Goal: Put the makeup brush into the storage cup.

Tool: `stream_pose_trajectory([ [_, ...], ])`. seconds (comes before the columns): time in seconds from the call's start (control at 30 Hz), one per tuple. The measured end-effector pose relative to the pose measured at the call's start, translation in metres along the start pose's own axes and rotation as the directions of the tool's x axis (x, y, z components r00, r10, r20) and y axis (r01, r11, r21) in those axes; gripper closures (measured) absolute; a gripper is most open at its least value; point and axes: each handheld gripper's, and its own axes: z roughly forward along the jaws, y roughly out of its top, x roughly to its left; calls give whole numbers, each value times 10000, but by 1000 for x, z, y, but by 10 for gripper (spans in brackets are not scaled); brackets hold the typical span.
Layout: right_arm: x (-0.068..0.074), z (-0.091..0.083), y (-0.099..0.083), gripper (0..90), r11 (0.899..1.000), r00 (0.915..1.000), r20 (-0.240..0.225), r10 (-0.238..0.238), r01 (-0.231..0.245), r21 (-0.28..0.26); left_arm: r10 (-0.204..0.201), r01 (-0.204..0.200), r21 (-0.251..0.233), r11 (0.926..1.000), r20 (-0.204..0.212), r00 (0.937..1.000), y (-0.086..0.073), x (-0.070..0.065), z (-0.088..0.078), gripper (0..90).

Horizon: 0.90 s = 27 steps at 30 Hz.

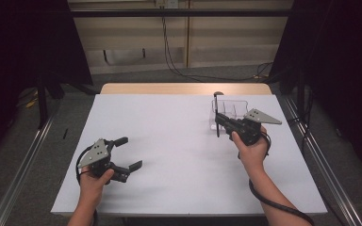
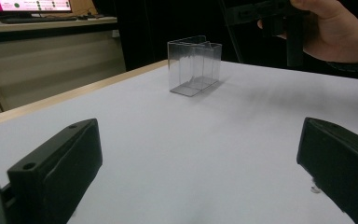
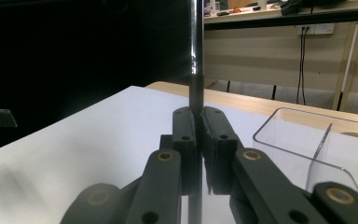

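Right tool [image 3: 196,140] clamped on an upright dark rod [image 3: 196,56] beside clear box [image 1: 230,109]; left tool [image 1: 125,153] wide.

Beside the right claw [image 1: 218,121], a clear glossy plastic box [image 1: 231,110]; between its jaws, a shiny dark rod [image 3: 196,56]; matt white bench [image 1: 169,141].

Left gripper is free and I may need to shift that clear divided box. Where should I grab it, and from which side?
Take the clear box by its upright outer wall at the open top rim, coming down from above with one jaw inside a compartment. The walls are thin, vertical and the top is open, so the rim offers a hold. Approach from the side away from the right gripper, which holds a dark rod upright beside the box.
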Motion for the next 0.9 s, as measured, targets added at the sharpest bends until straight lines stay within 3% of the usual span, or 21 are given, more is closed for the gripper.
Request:
stream_pose_trajectory([
  [0.9,-9,4,9,843,9991,9995,309,16,-3,-420,13,-13,37,10000,30,10000,0,0,0,0],
])
